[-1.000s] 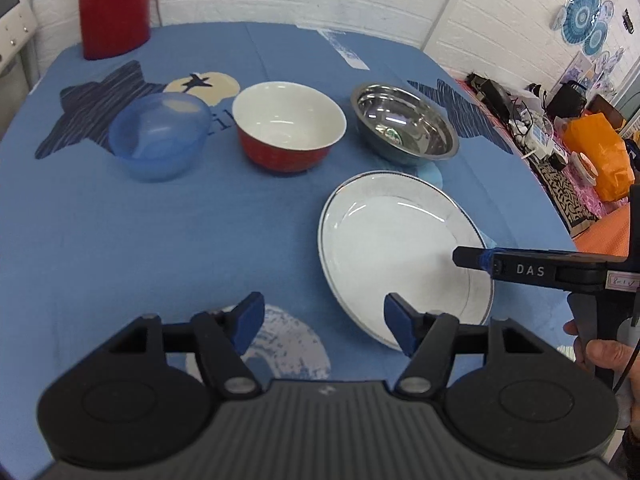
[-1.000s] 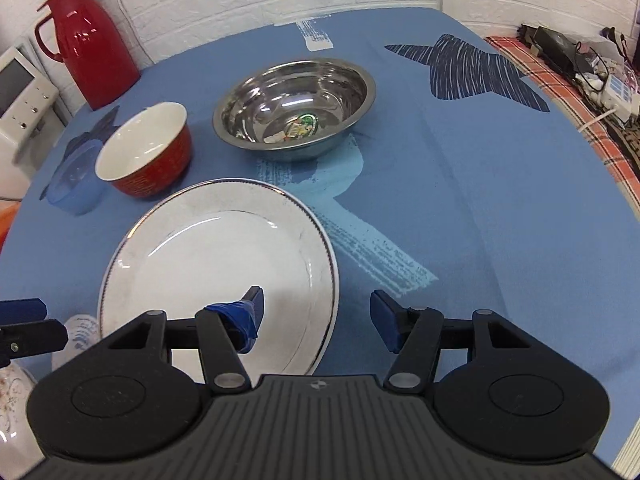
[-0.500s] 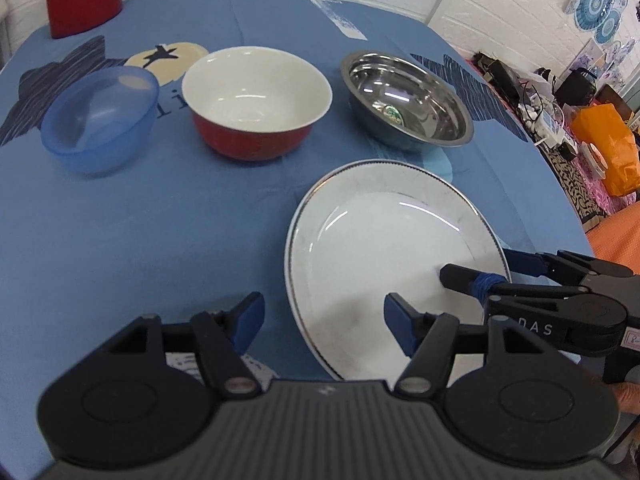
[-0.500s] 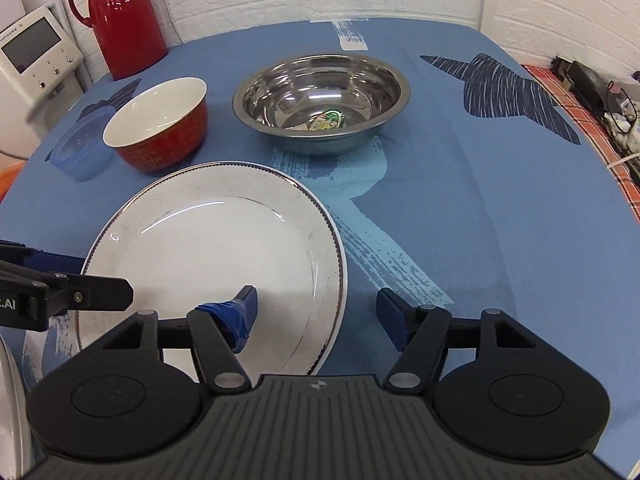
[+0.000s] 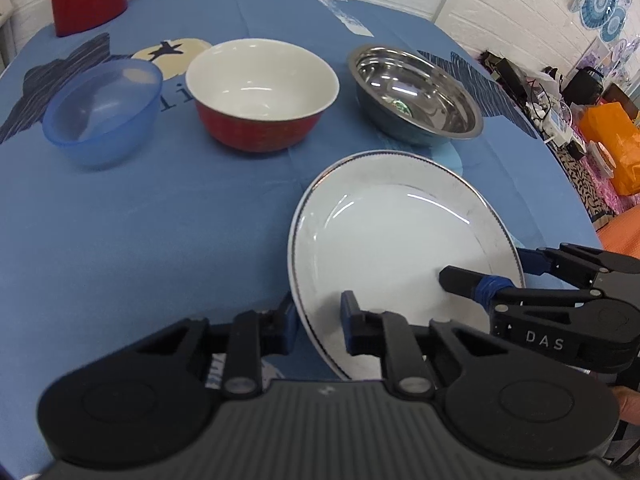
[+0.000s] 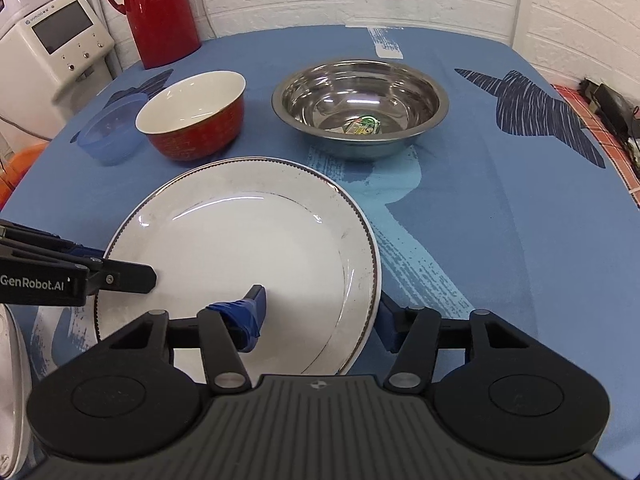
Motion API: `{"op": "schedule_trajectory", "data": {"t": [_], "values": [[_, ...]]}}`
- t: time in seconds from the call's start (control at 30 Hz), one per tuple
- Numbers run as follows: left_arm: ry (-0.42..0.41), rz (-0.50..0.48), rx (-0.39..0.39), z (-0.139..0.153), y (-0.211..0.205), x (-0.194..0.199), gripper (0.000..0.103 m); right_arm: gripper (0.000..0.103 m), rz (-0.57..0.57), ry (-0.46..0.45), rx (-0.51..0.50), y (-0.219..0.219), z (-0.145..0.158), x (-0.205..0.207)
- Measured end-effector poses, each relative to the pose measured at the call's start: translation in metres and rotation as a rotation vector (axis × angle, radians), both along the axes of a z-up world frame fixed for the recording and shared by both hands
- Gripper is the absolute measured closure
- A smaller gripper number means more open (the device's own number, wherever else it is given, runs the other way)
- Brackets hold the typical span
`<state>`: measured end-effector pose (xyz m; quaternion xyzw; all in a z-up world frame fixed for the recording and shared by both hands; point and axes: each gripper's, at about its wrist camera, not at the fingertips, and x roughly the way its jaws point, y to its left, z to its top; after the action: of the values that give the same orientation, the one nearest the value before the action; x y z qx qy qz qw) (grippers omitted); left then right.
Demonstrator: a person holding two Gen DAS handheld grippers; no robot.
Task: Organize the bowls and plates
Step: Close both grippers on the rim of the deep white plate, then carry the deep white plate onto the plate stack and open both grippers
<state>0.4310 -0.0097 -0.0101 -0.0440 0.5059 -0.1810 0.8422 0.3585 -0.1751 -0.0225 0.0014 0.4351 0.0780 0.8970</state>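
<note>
Left gripper [image 5: 318, 320] astride white plate [image 5: 400, 240] rim, fingers parted, right gripper [image 6: 320, 312] likewise spread across opposite rim, blue tablecloth [image 5: 160, 232] beneath.

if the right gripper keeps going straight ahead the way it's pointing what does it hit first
The right gripper already straddles the near rim of the white plate, so it would push into that plate first. Beyond it, roughly in line, sits the steel bowl, though depth is hard to judge.
</note>
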Motion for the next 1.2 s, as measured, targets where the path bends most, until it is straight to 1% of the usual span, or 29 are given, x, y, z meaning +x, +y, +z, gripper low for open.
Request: {"op": "schedule_trajectory", "data": {"t": [0.13,0.27,0.4,0.53,0.7,0.83,1.0,1.2], "values": [[-0.013,-0.002,0.025,0.001,-0.004,-0.004,0.089,0.064,-0.007,-0.007,-0.01,0.003,0.001,0.0],[-0.018,-0.009,0.025,0.005,-0.002,-0.006,0.09,0.063,-0.008,-0.015,-0.008,0.006,0.003,-0.002],[-0.051,-0.002,0.047,0.012,0.001,-0.01,0.09,0.063,-0.011,-0.03,0.005,0.011,0.006,-0.008],[-0.056,-0.005,0.048,0.014,0.007,-0.017,0.09,0.061,-0.014,-0.043,0.009,0.017,0.007,-0.017],[-0.095,0.002,0.049,0.027,0.016,-0.036,0.09,0.059,0.0,-0.089,0.007,0.029,0.021,-0.034],[-0.145,0.02,0.049,0.047,0.031,-0.057,0.09,0.059,0.022,-0.131,0.016,0.041,0.039,-0.05],[-0.194,0.053,0.043,0.069,0.062,-0.097,0.09,0.058,0.066,-0.176,0.03,0.068,0.056,-0.077],[-0.237,0.126,0.075,0.075,0.111,-0.154,0.09,0.057,0.145,-0.202,0.062,0.115,0.055,-0.112]]}}
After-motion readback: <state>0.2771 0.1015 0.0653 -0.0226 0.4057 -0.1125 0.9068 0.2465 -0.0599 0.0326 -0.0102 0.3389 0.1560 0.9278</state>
